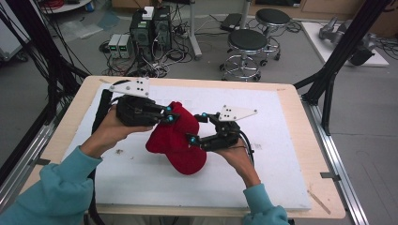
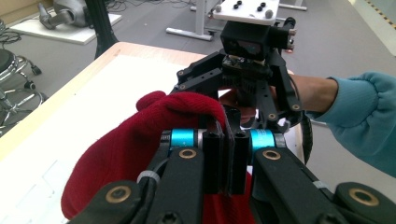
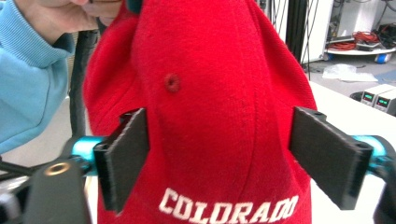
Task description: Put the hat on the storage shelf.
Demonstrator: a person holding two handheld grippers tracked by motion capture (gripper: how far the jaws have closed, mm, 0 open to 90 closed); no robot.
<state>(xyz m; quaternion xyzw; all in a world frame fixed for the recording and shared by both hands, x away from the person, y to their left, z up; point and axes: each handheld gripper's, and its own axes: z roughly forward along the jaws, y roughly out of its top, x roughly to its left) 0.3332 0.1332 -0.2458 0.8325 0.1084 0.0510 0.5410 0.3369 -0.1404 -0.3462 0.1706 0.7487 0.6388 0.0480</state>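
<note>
A wooden worktop (image 1: pixel 300 122) carries a white board (image 1: pixel 277 154) that covers most of its top. Above the middle of the board hangs a red cap (image 1: pixel 176 138), lettered COLORADO in white, held up between the two hands. The left claw (image 1: pixel 168 115) has its jaws pressed together on a fold of the cap's upper edge. The right claw (image 1: pixel 198 128) stands spread wide, one jaw on either side of the cap's crown, not squeezing it.
</note>
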